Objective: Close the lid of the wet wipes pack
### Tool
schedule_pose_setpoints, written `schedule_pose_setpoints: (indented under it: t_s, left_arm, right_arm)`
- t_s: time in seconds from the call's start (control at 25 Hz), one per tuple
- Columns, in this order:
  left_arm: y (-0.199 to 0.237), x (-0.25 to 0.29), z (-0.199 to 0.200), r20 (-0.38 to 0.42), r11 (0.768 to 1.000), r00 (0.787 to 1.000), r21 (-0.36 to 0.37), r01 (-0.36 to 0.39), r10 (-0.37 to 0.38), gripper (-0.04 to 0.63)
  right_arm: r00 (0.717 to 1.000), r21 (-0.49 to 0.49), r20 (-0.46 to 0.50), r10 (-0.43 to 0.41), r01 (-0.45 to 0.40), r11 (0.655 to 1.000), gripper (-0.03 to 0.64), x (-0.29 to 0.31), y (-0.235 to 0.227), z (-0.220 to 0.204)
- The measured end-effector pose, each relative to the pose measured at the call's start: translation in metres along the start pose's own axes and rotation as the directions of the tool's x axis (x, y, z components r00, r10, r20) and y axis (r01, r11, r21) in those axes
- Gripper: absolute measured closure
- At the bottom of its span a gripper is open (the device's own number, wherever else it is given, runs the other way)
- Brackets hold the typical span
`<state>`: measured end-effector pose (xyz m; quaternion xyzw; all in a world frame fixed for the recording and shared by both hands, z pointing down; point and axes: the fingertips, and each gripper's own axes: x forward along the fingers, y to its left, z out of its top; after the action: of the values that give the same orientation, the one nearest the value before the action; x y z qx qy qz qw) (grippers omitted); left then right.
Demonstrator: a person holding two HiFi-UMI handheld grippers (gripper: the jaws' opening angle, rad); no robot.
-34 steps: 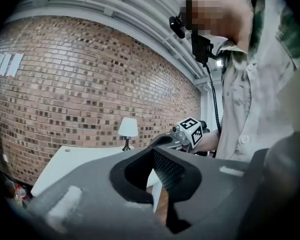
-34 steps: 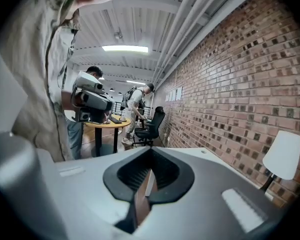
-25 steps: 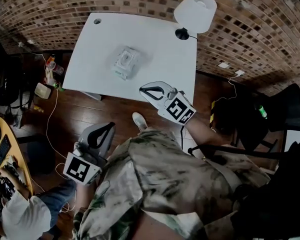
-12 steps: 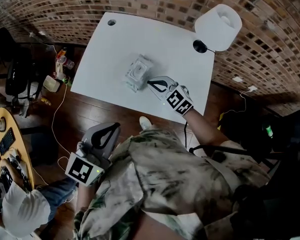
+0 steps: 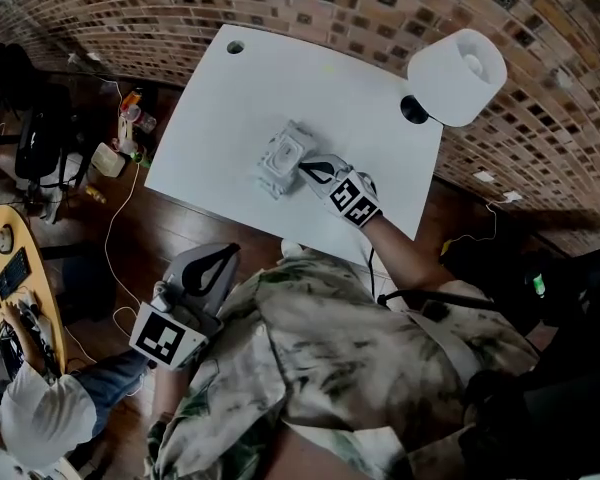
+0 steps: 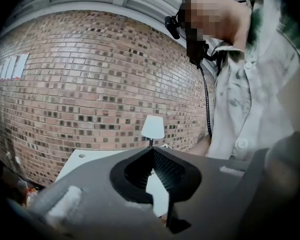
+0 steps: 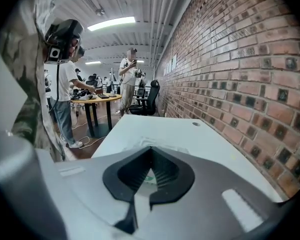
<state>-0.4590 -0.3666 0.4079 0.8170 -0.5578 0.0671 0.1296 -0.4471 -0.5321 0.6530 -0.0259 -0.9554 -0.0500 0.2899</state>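
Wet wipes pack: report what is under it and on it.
The wet wipes pack lies on the white table. The right gripper, shut, reaches over its edge and hides that part; whether it touches the pack cannot be seen.

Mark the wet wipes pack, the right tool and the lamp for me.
wet wipes pack [image 5: 280, 156]: head view, middle of its top face.
right tool [image 5: 302, 167]: head view, at its closed tips, at the pack's near edge.
lamp [image 5: 458, 76]: head view, on the white shade.
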Motion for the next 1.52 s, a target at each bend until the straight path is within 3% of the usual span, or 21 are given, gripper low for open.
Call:
schedule_pose_setpoints:
  t_s: [0.44,1.2,1.52]
  left_arm:
    - [0.018,0.005,0.001,0.005,1.000,1.000,-0.010,-0.027,0.027,0.594]
    - [0.030,-0.005,-0.010,-0.019,0.994,0.996,-0.058,-0.088,0.087,0.594]
    - [0.030,-0.005,-0.015,-0.020,0.993,0.995,-0.066,-0.096,0.095,0.594]
  right_arm:
    - [0.999,-0.029,-0.012,0.050,-0.050,0.998,0.614,0.029,-0.004,0.013]
    - [0.981,-0.055,-0.163,0.109,-0.120,0.991,0.614,0.076,-0.005,-0.004]
    - [0.962,-0.017,-0.245,0.119,-0.127,0.992,0.620,0.083,-0.003,-0.008]
